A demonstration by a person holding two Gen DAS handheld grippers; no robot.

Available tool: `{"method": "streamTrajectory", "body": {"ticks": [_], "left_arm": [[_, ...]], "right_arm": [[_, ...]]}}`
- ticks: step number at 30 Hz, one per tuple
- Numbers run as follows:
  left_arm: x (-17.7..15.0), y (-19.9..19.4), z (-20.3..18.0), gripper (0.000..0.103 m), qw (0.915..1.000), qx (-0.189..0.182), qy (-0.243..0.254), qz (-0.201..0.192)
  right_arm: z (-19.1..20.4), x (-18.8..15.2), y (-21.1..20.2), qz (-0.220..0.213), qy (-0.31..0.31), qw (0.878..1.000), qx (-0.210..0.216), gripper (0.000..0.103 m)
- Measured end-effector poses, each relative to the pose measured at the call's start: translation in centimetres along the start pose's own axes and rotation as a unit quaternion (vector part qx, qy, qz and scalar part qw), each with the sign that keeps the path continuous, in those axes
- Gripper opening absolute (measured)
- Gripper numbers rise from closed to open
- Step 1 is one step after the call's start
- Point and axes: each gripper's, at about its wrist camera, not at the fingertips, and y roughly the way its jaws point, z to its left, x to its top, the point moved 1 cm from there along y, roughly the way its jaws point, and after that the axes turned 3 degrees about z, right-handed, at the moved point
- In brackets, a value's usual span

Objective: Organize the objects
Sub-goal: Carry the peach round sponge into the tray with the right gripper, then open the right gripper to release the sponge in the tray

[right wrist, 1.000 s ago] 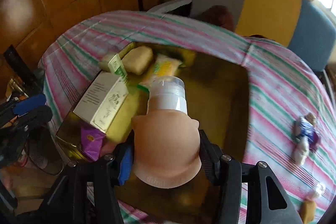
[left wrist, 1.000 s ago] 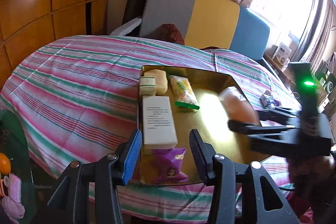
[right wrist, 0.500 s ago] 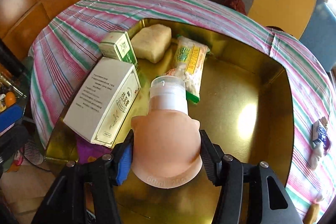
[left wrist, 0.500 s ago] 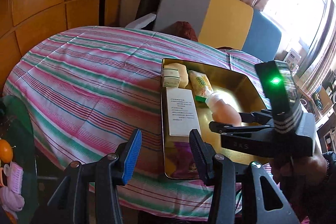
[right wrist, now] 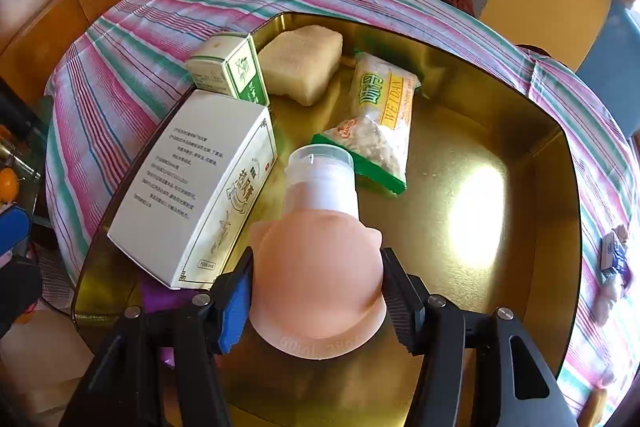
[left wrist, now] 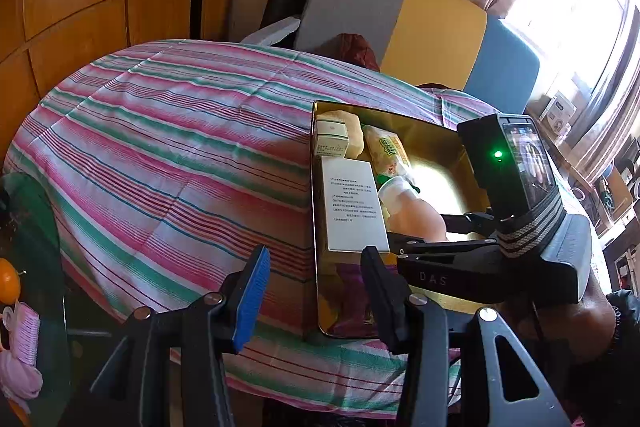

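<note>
A peach squeeze bottle (right wrist: 320,227) with a white cap is gripped at its wide base by my right gripper (right wrist: 317,267), both pads against its sides. It hangs cap-forward just over the gold tray (right wrist: 460,227), beside a large white box (right wrist: 192,195). Also in the tray lie a small green-and-white box (right wrist: 228,71), a beige block (right wrist: 304,63), a snack packet (right wrist: 380,119) and a purple packet (right wrist: 160,297). In the left wrist view my left gripper (left wrist: 315,267) stands open and holds nothing, by the tray's (left wrist: 420,125) near left corner. There the right gripper (left wrist: 436,227) reaches in with the bottle (left wrist: 416,215).
A pink and green striped cloth (left wrist: 180,155) covers the round table. Grey, yellow and blue chair backs (left wrist: 432,27) stand behind it. Small wrapped items (right wrist: 614,255) lie on the cloth right of the tray. An orange (left wrist: 8,281) sits low at the left.
The right gripper has come down and forward with the bottle, from above the tray to just over its floor beside the white box. The left gripper has drifted left off the tray.
</note>
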Motion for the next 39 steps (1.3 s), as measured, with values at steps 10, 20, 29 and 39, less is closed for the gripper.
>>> {"method": "streamTrajectory", "body": {"ticks": [10,20,29,39], "left_arm": [[0.1,0.0,0.5,0.047,1.0000,0.000,-0.007,-0.003],[0.0,0.0,0.7,0.047,0.9999,0.000,-0.010,-0.003],[0.2,-0.5,0.2,0.048,0.9999,0.009,0.000,-0.012],[0.3,-0.9,-2.2,0.048,0.9991,0.021,0.035,-0.012]], "right_arm": [[0.9,0.2,0.8,0.005,-0.012,1.000,-0.012,0.063],[0.8,0.2,0.2,-0.016,-0.013,1.000,-0.001,0.077],[-0.7,-1.3,-2.3,-0.045,0.000,0.999,0.018,0.080],[-4.6,-5.7,-8.2,-0.103,0.046,0.993,0.037,0.091]]}}
